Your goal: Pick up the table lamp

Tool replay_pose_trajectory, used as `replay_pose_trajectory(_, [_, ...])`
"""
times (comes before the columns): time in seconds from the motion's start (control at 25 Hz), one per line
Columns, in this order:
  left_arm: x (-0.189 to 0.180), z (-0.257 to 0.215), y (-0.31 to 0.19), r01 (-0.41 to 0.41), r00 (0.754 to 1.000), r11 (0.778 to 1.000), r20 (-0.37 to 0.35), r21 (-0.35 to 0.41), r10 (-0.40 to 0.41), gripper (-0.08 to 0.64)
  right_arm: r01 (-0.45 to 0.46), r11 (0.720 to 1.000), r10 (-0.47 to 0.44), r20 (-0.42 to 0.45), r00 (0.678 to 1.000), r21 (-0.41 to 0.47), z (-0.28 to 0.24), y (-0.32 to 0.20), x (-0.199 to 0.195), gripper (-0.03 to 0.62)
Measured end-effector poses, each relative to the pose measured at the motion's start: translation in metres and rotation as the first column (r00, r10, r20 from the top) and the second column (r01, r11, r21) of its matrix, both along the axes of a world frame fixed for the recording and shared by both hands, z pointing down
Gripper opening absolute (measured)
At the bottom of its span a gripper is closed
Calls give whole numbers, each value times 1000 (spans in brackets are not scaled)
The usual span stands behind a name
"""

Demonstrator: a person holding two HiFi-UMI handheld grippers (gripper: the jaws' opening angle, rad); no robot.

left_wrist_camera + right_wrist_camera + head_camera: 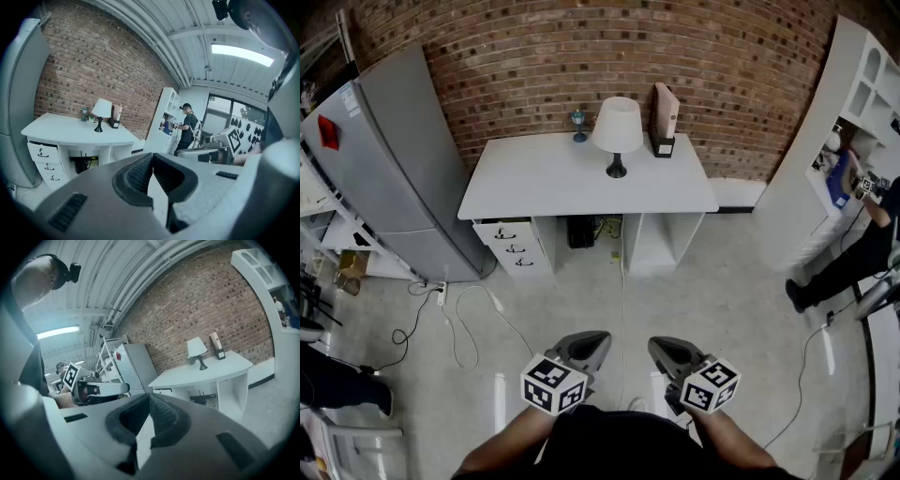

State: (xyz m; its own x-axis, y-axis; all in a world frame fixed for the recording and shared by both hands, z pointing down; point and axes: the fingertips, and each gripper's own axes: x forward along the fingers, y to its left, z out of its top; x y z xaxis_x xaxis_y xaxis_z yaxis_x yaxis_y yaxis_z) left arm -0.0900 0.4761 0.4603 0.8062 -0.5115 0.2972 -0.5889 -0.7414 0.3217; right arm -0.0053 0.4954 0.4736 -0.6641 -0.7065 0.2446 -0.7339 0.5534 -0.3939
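Note:
The table lamp (616, 131), white shade on a dark stem and base, stands upright at the back middle of the white desk (544, 192). It also shows small and far off as the lamp (101, 113) in the left gripper view and the lamp (198, 351) in the right gripper view. My left gripper (598, 339) and right gripper (656, 345) hang side by side over the floor, well short of the desk. Both are shut with nothing between the jaws. The left gripper (151, 161) and right gripper (149, 401) each look toward the desk.
On the desk by the lamp stand a small blue figure (578, 125) and a tan file box (665, 120). A grey fridge (389, 159) stands left, a white shelf unit (825, 141) right with a person (853, 253) beside it. Cables (459, 323) lie on the floor.

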Motion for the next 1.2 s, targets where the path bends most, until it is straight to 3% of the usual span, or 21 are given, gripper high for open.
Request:
replay_pose_trajectory(0.48, [2,1,3,10,1000,1000,5,14,-10,5,12,1000,-12,7,1000,4,2,1,0,3])
replay_pose_trajectory(0.88, [3,0,7,19,1000,1000,1,7,-19,5,36,999,-36,68,997,6,-5,4,-4,34])
replay_pose_trajectory(1.2, [2,-1,6,22,1000,1000,2,12,-23,5,35,999,-36,87,996,18,-7,4,-4,21])
